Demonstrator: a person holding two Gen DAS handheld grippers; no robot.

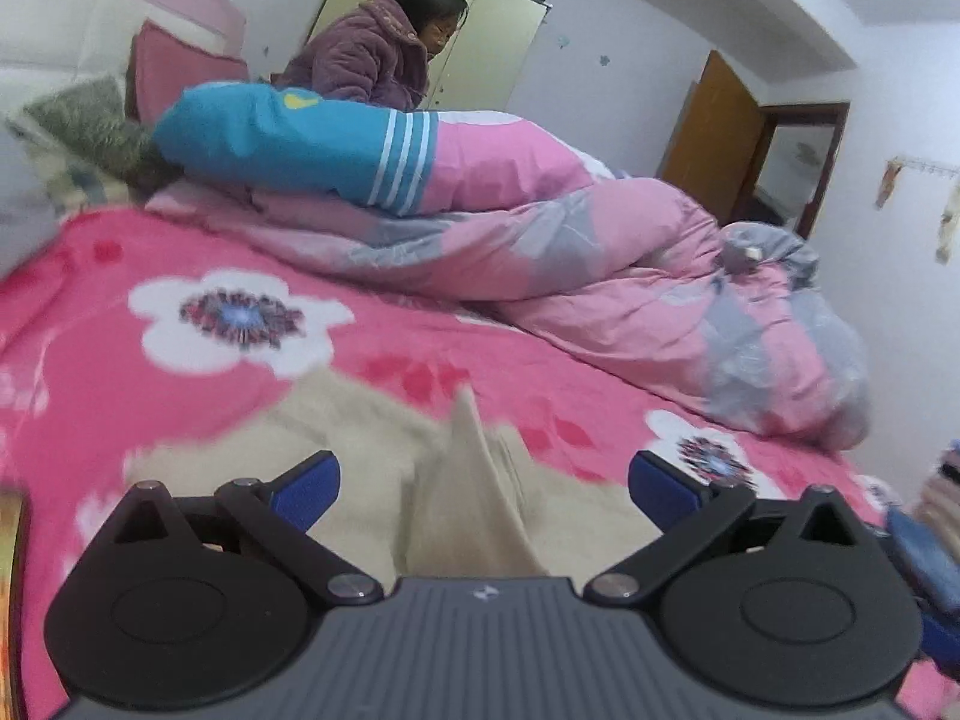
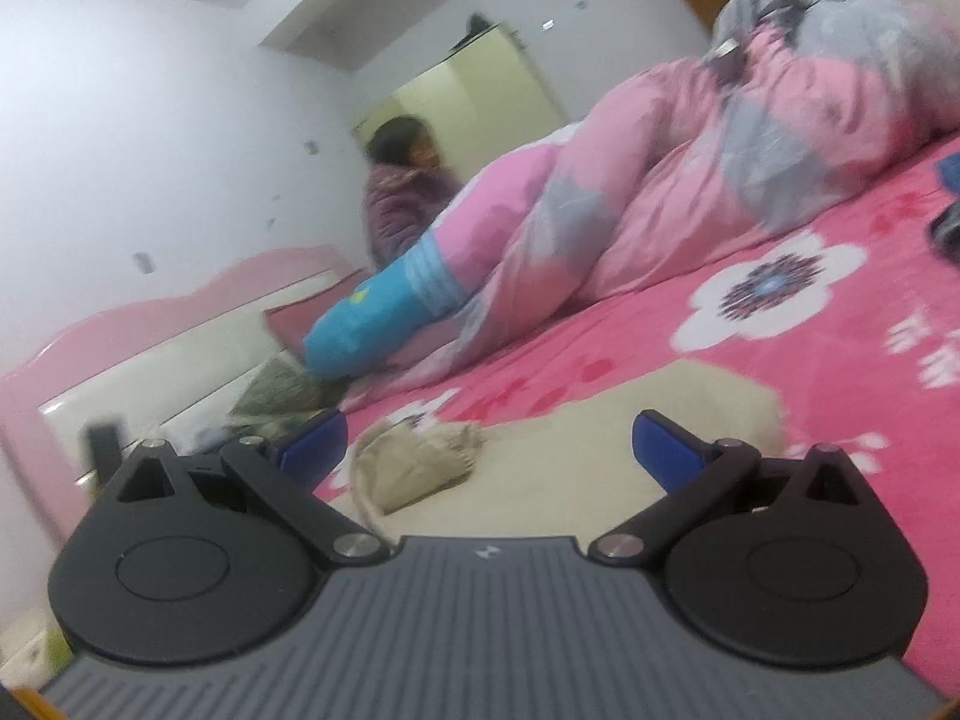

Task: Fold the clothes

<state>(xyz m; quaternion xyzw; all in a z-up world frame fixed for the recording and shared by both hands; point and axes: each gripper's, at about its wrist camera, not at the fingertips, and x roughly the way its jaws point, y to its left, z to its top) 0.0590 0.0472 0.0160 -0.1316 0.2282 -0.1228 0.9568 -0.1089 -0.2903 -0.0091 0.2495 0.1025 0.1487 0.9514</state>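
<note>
Both grippers, left (image 1: 483, 483) and right (image 2: 489, 447), stand wide apart, empty, above the beige garment (image 1: 372, 468) on the bed (image 1: 90, 360).

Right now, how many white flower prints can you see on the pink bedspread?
2 in the left wrist view: one large flower at left, beyond the beige garment, and one at right near the duvet. The duvet may hide more.
</note>
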